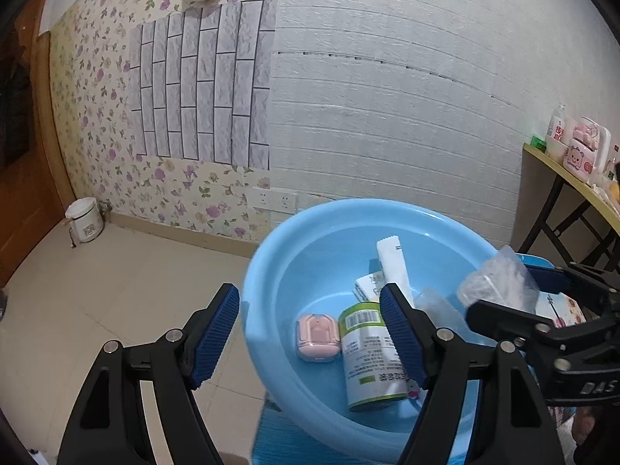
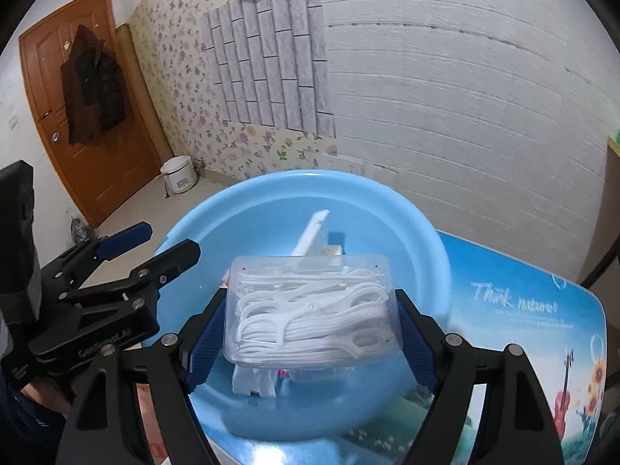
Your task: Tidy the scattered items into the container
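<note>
A light blue plastic basin (image 1: 271, 240) (image 2: 407, 209) stands on a small printed table. In it lie a green-and-white can (image 1: 368, 360), a pink case (image 1: 316, 335) and a white tube (image 1: 395, 263) (image 2: 310, 232). My right gripper (image 2: 312, 327) is shut on a clear box of white floss picks (image 2: 310, 310) and holds it over the basin; the box also shows in the left wrist view (image 1: 500, 279). My left gripper (image 1: 310, 333) is open and empty at the basin's left rim; it also shows in the right wrist view (image 2: 147, 244).
The printed blue table top (image 2: 523, 310) extends right of the basin. A white rice cooker (image 1: 85, 221) stands on the tiled floor by the wall. A shelf with pink items (image 1: 581, 147) is at the far right. A brown door (image 2: 77, 108) is at the left.
</note>
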`<state>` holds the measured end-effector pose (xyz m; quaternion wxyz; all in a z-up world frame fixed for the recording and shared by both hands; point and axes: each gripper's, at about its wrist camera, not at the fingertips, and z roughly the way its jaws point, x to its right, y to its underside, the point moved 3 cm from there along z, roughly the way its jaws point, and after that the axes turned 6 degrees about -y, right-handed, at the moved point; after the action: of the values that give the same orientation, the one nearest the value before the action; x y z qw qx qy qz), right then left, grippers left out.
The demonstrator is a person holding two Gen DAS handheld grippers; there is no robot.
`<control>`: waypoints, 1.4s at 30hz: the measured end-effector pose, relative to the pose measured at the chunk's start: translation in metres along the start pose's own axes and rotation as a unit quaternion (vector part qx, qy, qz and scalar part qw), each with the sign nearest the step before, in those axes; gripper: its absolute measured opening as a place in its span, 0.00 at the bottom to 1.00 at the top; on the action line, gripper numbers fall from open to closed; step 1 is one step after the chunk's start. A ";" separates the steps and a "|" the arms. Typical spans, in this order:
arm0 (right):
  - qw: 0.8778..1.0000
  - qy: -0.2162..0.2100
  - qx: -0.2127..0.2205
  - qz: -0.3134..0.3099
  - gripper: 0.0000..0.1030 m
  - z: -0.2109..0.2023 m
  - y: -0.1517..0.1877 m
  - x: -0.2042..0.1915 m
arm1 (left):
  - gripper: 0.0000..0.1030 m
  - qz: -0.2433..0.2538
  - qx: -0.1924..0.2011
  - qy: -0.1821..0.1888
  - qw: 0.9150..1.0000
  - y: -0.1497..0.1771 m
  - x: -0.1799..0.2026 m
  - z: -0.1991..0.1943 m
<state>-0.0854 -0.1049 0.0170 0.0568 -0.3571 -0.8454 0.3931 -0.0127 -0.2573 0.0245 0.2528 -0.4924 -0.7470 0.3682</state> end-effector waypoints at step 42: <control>0.991 0.096 0.005 0.091 0.94 -0.082 0.039 0.064 | 0.95 0.049 -0.012 0.009 0.999 -0.003 0.084 -0.035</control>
<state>-0.0798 0.0055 0.0337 0.1032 -0.4680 -0.7984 0.3645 -0.0206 -0.1703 0.0492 0.2355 -0.5346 -0.7242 0.3665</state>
